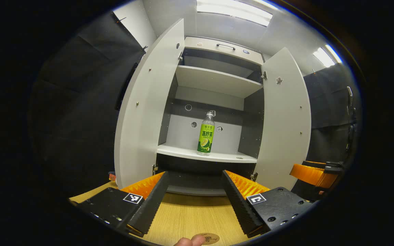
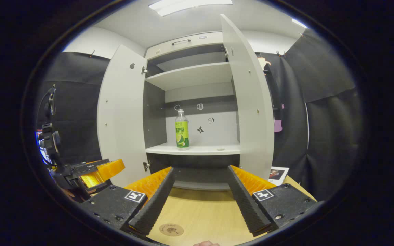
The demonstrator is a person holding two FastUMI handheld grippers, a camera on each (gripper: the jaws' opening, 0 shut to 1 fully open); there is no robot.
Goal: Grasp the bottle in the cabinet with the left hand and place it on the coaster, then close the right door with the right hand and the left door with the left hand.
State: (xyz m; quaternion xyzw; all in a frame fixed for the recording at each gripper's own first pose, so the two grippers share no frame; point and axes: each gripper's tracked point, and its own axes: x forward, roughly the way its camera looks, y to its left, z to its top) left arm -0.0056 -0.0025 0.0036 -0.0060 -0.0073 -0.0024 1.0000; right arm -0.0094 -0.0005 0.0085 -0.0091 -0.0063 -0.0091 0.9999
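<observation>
Both the left gripper [image 1: 195, 201] and right gripper [image 2: 200, 198] were held apart, the bottle [image 1: 206, 134] well ahead of them.

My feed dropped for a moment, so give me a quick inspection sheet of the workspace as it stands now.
Surface: wooden table, bare between the claws.
Job's things: bottle upright on the cabinet's lower shelf; coaster on the table; left door and right door both open.
Clutter: printed card by the right door.
Grippers: left claw open, right claw open, both holding nothing.
Cables: nothing seen.
Surroundings: black cloth walls, ceiling lights.
</observation>
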